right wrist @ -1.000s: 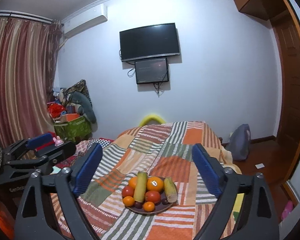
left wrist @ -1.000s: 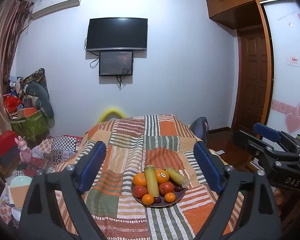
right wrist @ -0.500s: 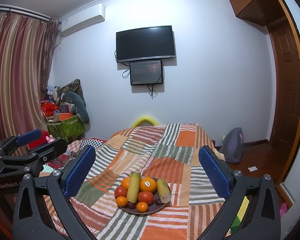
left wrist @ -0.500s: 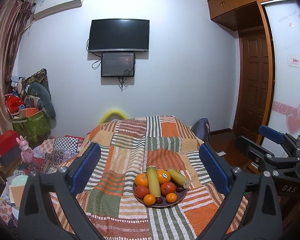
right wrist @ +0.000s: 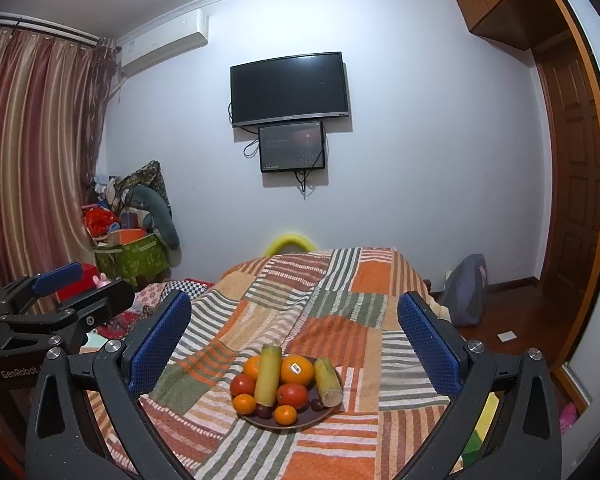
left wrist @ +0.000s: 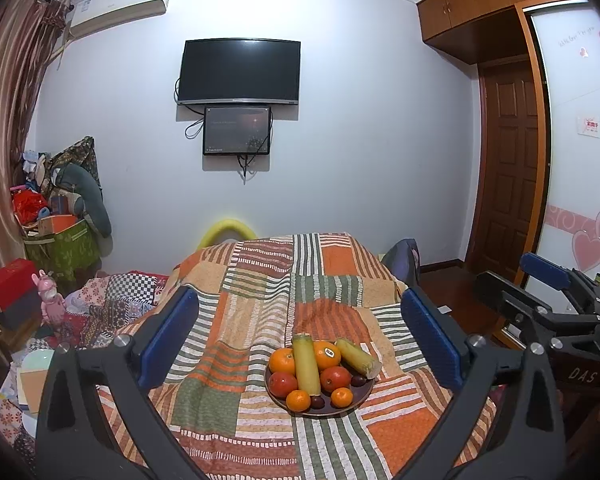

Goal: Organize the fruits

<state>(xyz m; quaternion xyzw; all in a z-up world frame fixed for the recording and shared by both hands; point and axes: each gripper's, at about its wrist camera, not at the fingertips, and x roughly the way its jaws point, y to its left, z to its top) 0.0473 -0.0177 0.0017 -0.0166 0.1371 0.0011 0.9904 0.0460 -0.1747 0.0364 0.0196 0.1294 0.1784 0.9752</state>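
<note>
the left claw [left wrist: 298,338] is released. its blue pads [left wrist: 168,336] are spread wide, its jaws are opening, and nothing is between them. the right claw [right wrist: 294,338] is released too, pads [right wrist: 428,344] just as far apart and empty. each claw shows at the edge of the other's view: the right claw at the right rim of the left view, the left claw at the left rim of the right view.

ahead of both claws, well apart from the pads, a dark plate [left wrist: 356,402] sits on a striped patchwork blanket [left wrist: 260,312]. on the plate lie oranges [left wrist: 327,355], red fruits [left wrist: 283,384], two yellow-green stalks [left wrist: 306,364] and small dark plums [left wrist: 358,380], all packed touching one another. one orange carries a sticker.

beyond the blanket a tv [left wrist: 239,72] hangs on the white wall with a smaller screen [left wrist: 237,131] just below it. a curtain [right wrist: 32,160] is at left and a wooden door [left wrist: 508,168] at right.
</note>
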